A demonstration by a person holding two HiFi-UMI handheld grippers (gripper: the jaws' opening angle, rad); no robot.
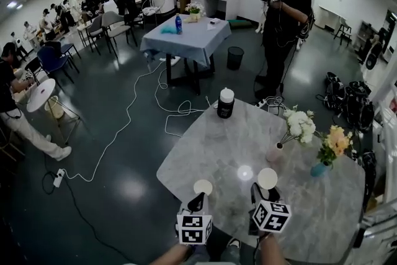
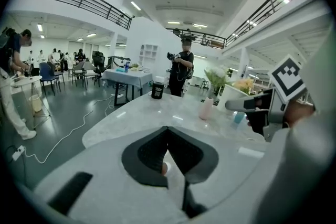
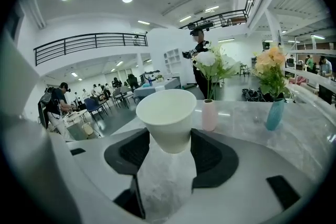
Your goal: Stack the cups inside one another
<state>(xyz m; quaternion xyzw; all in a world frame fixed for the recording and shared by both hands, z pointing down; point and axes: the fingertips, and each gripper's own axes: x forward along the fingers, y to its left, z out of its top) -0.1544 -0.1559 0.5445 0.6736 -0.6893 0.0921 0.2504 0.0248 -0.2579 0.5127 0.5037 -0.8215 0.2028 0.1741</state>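
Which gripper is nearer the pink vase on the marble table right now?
Right. The right gripper, holding a white cup, sits just short of the pink vase, almost in line with it. The left gripper is farther off, toward the person's left.

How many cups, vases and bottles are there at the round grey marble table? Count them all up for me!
White paper cups: 2
Flower vases, one pink and one blue: 2
Black bottle with a white lid: 1
Total: 5
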